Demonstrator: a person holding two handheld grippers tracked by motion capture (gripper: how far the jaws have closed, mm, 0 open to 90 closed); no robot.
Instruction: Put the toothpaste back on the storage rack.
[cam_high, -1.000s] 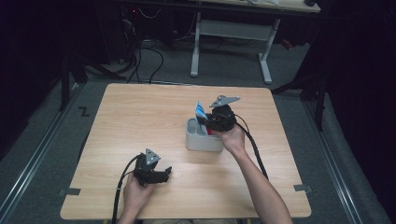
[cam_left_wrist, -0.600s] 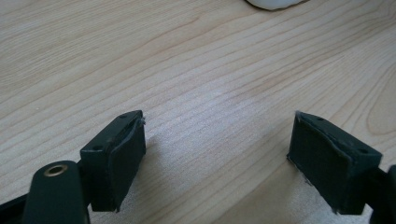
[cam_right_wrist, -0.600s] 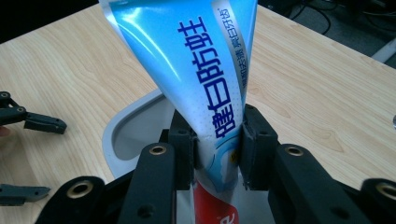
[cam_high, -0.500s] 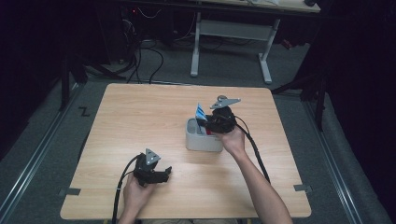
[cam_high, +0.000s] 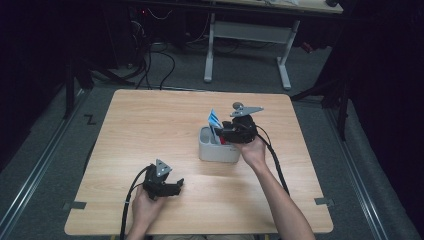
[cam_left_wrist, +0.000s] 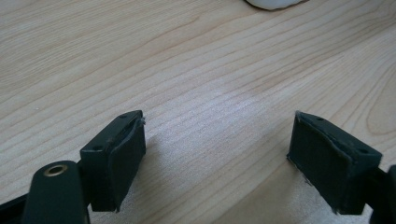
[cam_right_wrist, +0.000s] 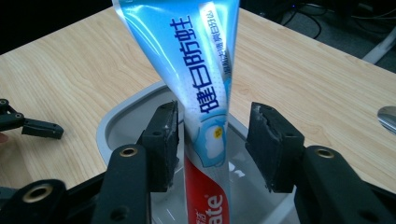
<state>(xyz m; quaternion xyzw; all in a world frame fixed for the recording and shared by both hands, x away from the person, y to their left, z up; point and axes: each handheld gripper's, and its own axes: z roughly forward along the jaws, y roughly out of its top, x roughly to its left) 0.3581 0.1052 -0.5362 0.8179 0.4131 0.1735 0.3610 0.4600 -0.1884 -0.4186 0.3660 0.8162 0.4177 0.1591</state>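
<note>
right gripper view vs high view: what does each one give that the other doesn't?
Right gripper view alone: blue print and a red band on the toothpaste tube, and the right gripper with jaws just opened, the left pad close against the tube and a gap at the right pad.

High view alone: both forearms, the left gripper low near the table's front edge, floor and desk legs beyond.

Both: the tube standing in the grey bin on the wooden table.
</note>
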